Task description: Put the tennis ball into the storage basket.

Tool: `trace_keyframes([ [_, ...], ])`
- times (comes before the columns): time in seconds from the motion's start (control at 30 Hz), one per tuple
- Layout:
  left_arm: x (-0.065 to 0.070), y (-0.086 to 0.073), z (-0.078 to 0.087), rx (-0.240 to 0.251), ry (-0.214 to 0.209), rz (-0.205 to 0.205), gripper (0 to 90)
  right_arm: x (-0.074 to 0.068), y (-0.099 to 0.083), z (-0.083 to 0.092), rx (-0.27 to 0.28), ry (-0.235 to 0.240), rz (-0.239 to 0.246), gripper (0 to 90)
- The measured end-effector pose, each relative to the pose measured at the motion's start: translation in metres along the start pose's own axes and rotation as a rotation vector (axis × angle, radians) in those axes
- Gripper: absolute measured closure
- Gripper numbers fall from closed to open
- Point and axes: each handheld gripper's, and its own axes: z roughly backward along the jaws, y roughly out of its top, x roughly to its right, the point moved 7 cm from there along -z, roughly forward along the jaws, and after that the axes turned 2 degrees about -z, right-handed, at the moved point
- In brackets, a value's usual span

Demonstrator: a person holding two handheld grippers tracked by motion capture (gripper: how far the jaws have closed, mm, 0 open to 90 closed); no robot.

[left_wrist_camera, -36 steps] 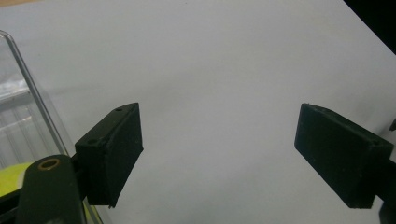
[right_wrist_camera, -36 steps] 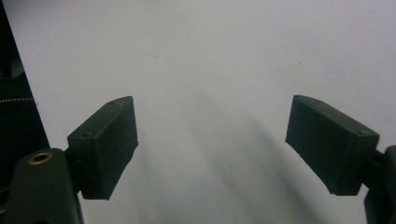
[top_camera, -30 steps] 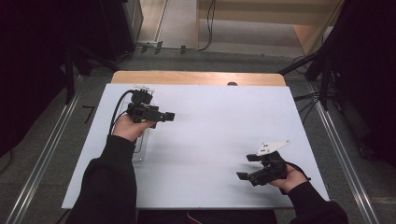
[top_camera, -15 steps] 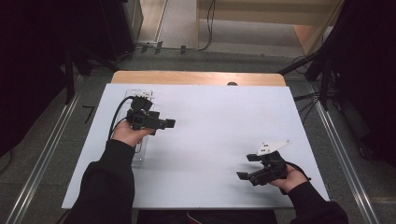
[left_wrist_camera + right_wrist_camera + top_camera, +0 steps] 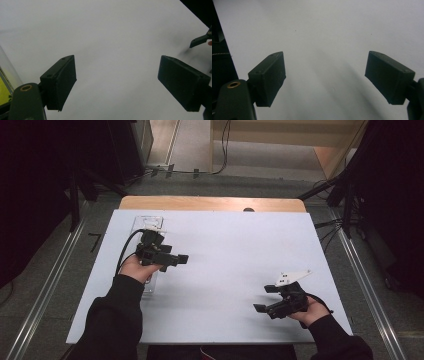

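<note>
A clear, flat rectangular plastic case (image 5: 149,251) is lying along the left edge of the smooth white table (image 5: 235,245), partly under the left hand. The left gripper (image 5: 181,259) is hovering just right of the case, its blocky matte-black jaws standing wide and empty. The right gripper (image 5: 261,299), near the front right corner, is likewise gaping wide and holding nothing.

Black sleeves (image 5: 116,320), seemingly matte black hand-held grippers (image 5: 172,260)

The left hand (image 5: 134,269) hides part of the clear tray (image 5: 148,227); its contents stay unreadable.
</note>
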Motion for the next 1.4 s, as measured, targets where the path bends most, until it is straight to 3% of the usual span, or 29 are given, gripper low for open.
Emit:
trace_keyframes([
  [0.43,0.013,-0.013,0.002,-0.006,-0.015,-0.034,15.7,0.0,0.0,0.0,-0.001,0.0,0.001,14.7],
  [0.77,0.022,-0.021,0.005,0.025,-0.026,-0.038,15.7,0.0,0.0,0.0,-0.004,-0.001,-0.001,14.8],
  [1.17,0.031,-0.034,0.003,0.014,-0.014,-0.079,15.6,0.0,0.0,-0.001,-0.003,-0.001,-0.002,14.8],
  [1.4,0.037,-0.042,0.001,-0.011,-0.037,-0.097,15.5,0.0,0.0,-0.001,-0.005,-0.002,-0.001,14.8],
])
